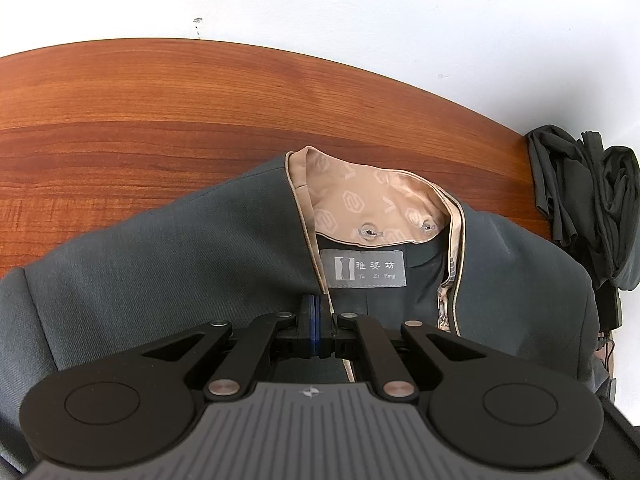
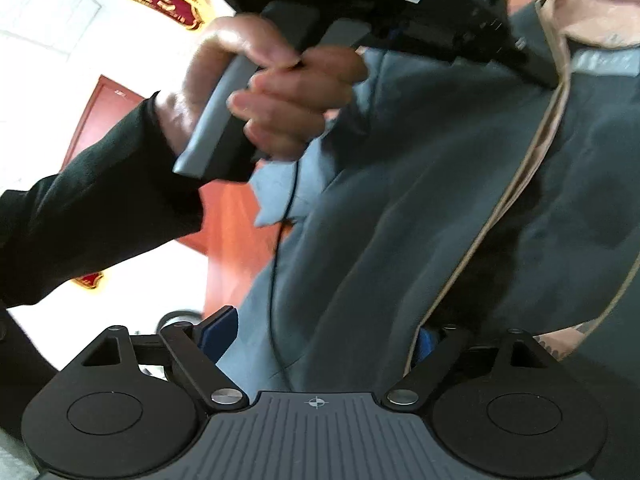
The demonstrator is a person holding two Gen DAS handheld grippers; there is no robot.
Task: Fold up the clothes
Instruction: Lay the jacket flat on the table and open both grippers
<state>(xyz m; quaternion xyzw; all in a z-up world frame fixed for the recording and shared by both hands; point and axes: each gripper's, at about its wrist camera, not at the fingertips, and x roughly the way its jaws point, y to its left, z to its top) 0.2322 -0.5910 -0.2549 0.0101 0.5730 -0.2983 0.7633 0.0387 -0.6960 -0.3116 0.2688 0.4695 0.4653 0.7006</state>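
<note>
Two grippers on one grey jacket [image 1: 180, 248], so I'll place everything off the jacket. It's lying on a reddish wooden table [image 1: 140, 120], collar end pointing toward the white wall [image 1: 360, 12], front hanging open so you can see the peach patterned lining [image 1: 376, 196] and a grey sewn-in label [image 1: 363, 269] with Chinese characters and "Ya Zi Fang" just below the neck.

The left gripper [image 1: 316, 320] sits right at the jacket's front edge, just below that label. Its blue pads [image 1: 310, 316] are pressed together with no gap. The beige-piped edge runs right by the tips, but I honestly can't tell whether any cloth is pinched in there.

The right gripper [image 2: 324, 336] is spread wide. Its blue pads [image 2: 218, 334] stand far apart, one beside the jacket's outer edge and the other tucked by the beige-trimmed front edge, with a swath of grey cloth lying between them. Neither pad seems to press on it, so nothing is gripped.

From the right wrist view you also get the person's left hand [image 2: 280, 92], in a dark sleeve [image 2: 100, 200], wrapped round the other gripper's handle above the jacket, with a thin black cable [image 2: 280, 260] dangling down over the fabric.

Off past the jacket's shoulder, at the table's corner, there's a crumpled pile of dark garments [image 1: 588, 200].
</note>
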